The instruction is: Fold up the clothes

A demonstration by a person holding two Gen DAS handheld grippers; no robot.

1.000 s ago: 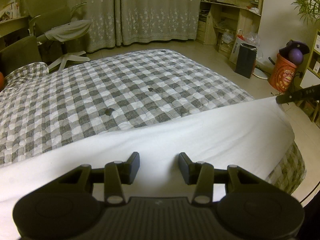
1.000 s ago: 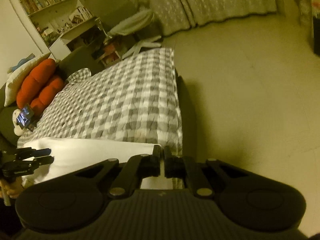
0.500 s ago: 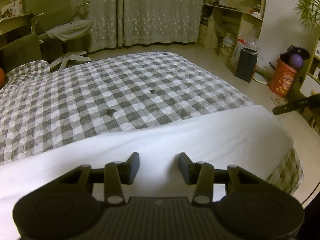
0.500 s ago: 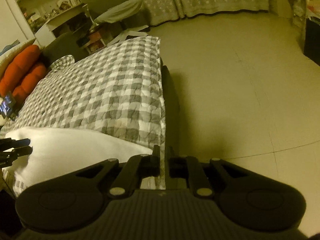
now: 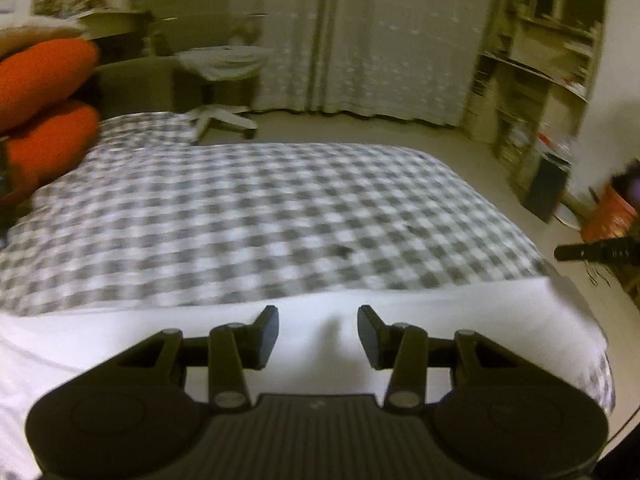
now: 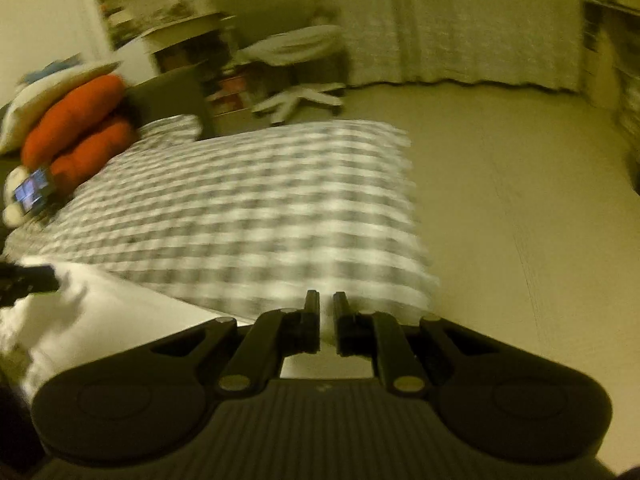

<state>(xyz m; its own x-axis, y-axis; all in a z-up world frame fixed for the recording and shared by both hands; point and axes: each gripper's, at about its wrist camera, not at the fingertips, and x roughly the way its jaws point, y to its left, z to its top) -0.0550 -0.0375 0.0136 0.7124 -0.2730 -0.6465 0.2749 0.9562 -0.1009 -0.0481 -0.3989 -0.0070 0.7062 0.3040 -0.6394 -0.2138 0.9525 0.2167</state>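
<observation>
Left wrist view: the white garment (image 5: 400, 320) lies as a long band along the near edge of the bed (image 5: 260, 220), its long axis running left to right across the picture, directly under and just ahead of the left tongs (image 5: 318, 330). These tongs stand about half open, with white cloth showing beneath the gap and neither pad pressing on it; they hold nothing. At the right edge of this view the tip of the right tongs (image 5: 592, 252) hangs beyond the garment's right end, apart from the cloth.

Right wrist view: the garment (image 6: 100, 312) spreads to the left of the right tongs (image 6: 327, 322), reaching back under their left finger, and the left tongs (image 6: 28, 280) poke in at the far left, over its other end. The right tongs' jaws have just been opening and now stand a narrow slit apart; no cloth appears pinched between them. I judge the left tongs better placed to grip next, since the cloth lies straight below them, while the right must come back leftward onto the garment's end.
</observation>
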